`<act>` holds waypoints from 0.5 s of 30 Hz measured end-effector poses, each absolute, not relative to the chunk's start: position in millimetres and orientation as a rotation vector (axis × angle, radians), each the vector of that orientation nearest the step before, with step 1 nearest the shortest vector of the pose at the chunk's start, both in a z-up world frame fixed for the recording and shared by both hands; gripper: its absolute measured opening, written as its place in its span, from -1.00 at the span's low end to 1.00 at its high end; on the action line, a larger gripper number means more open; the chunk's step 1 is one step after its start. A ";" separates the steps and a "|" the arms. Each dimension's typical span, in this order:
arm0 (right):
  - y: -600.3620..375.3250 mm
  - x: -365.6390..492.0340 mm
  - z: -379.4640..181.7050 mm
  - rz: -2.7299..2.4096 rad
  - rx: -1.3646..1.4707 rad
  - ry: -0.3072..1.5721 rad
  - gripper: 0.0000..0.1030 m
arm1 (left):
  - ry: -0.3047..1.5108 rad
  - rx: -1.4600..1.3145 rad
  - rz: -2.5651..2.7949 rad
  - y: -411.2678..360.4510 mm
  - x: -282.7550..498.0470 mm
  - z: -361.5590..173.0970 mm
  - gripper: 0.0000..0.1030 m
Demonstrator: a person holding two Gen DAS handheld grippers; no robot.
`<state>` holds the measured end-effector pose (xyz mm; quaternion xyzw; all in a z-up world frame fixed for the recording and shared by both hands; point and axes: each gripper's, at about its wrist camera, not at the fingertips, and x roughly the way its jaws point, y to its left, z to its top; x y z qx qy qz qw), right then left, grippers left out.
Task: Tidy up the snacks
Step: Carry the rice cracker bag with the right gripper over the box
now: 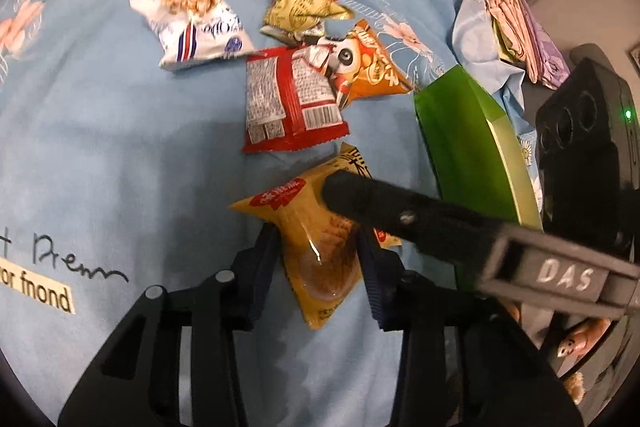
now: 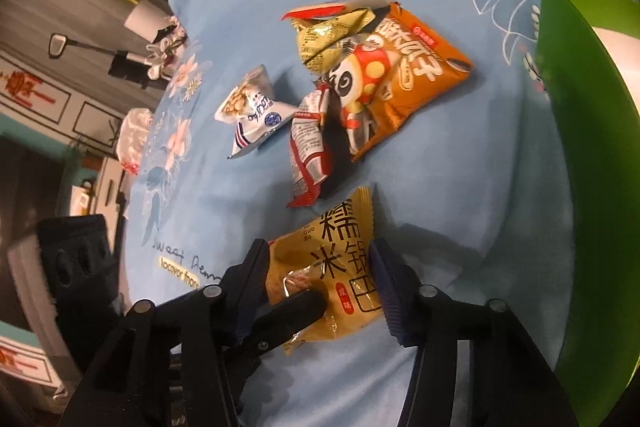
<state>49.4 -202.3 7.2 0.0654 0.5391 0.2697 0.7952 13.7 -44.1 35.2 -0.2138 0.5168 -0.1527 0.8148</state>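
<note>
From the left wrist, the left gripper (image 1: 318, 259) has both dark fingers pressed against the sides of the yellow snack packet (image 1: 316, 239), clenched on it, with the packet lying on the light blue floral cloth (image 1: 120, 131); one finger (image 1: 360, 199) of the right gripper reaches in from the right and lies across the upper part of the same packet; just beyond the yellow packet lies the red packet (image 1: 292, 99), back side up, and touching the far edge of that are the orange panda packet (image 1: 368, 63) and the crumpled olive-green packet (image 1: 304, 7); the white peanut packet (image 1: 192, 27) sits apart, beyond the yellow packet and to the left; the green bin (image 1: 472, 155) stands just right of the yellow packet. From the right wrist, the right gripper (image 2: 320, 287) straddles the yellow snack packet (image 2: 340, 259); its left finger touches the packet's edge, while its right finger (image 2: 392, 287) stands at the other edge and whether it presses there I cannot tell; a finger (image 2: 288, 315) of the left gripper lies over the near left corner of the packet; the red packet (image 2: 308, 147), the orange panda packet (image 2: 404, 83) and the olive-green packet (image 2: 332, 35) cluster beyond the yellow one, the white peanut packet (image 2: 252, 111) beyond and to its left, and the green bin (image 2: 580, 147) rises to its right.
</note>
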 end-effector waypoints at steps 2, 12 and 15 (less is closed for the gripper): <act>-197.2 44.4 10.6 0.584 0.118 1.144 -0.03 | 1.074 -0.421 -0.310 -45.2 13.3 39.8 -0.22; -194.3 27.1 40.1 0.587 0.115 1.040 -0.04 | 0.977 -0.425 -0.352 -42.7 8.5 63.6 -0.22; -198.3 19.9 53.7 0.579 0.109 0.994 -0.04 | 0.940 -0.408 -0.368 -51.0 6.1 75.7 -0.22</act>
